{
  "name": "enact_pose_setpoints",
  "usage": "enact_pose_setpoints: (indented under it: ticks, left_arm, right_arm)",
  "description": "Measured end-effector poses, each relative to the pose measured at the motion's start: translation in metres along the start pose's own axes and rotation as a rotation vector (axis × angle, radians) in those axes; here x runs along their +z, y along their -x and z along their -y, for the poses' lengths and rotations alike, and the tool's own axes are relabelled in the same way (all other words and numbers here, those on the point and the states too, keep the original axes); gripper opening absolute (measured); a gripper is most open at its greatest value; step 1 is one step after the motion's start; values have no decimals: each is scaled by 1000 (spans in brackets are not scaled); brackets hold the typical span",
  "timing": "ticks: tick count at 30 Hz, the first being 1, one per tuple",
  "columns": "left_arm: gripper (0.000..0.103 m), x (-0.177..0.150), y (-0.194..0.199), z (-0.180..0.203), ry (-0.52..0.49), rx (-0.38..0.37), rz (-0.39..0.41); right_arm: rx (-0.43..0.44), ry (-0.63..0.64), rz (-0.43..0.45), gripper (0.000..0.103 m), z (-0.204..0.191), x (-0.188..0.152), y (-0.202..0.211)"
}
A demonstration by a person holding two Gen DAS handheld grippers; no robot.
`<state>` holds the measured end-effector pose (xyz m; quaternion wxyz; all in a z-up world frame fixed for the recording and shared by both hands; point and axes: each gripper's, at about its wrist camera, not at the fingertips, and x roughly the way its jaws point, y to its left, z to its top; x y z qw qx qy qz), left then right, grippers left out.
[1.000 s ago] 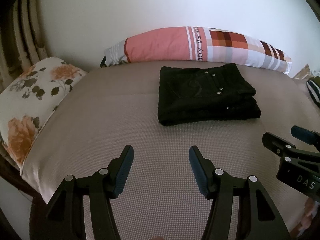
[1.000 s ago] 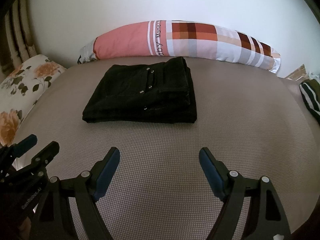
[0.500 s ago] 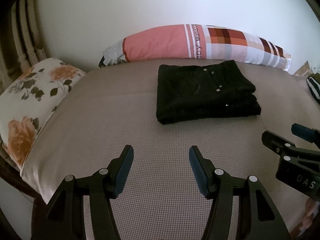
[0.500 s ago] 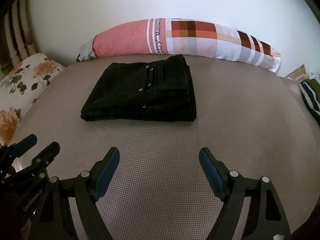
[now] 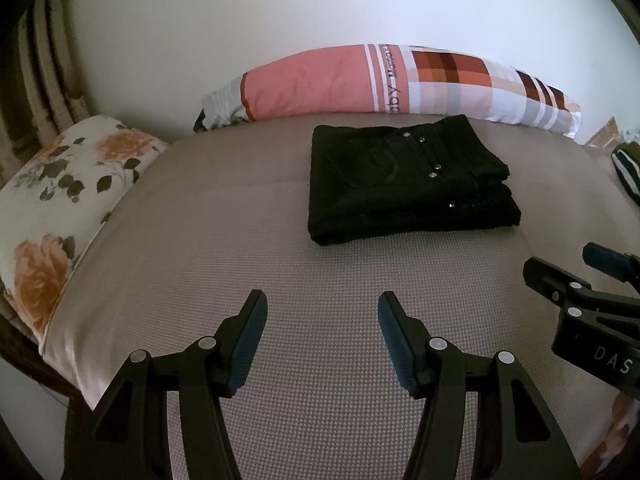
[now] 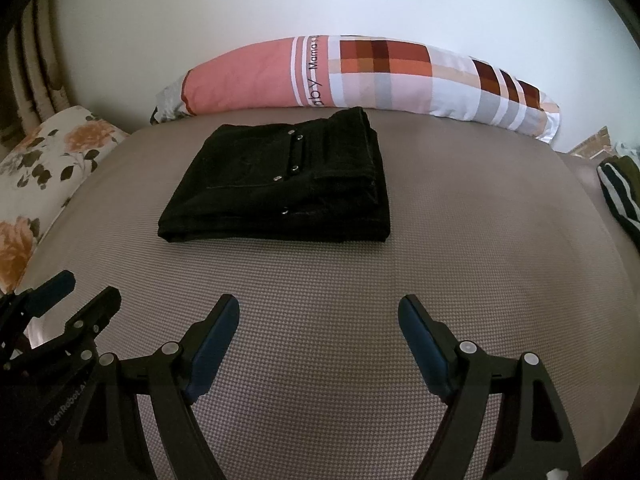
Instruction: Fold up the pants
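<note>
Left gripper point(image 5: 322, 306): fingers spread, nothing between them. Right gripper point(image 6: 319, 310): fingers spread wider, also empty. Both hang over bare mattress point(image 5: 240, 256), well apart from the pants point(image 6: 280, 192). The pants lie as a compact black rectangle near the long pillow point(image 6: 360, 76). Judgement: folding appears complete; at most a tidy-up remains. The right view shows the stacked layer edges at the bundle's right side. The left view shows more of the floral pillow point(image 5: 60, 200); a striped item point(image 6: 620, 192), possibly clothing, lies at the right edge.

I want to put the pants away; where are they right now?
The folded black pants lie on the bed, left of centre in the right wrist view, just in front of the long checked pillow by the wall.
</note>
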<state>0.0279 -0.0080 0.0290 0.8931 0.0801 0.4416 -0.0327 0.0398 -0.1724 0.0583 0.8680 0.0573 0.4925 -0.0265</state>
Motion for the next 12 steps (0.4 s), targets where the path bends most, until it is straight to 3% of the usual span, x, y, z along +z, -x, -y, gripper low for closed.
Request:
enact_pose_setpoints:
  ticks: [12]
  left_arm:
    - [59,2,-6,2,-7,-16,-12]
  right_arm:
    - [-3,-2,-1,80,2,0,-1]
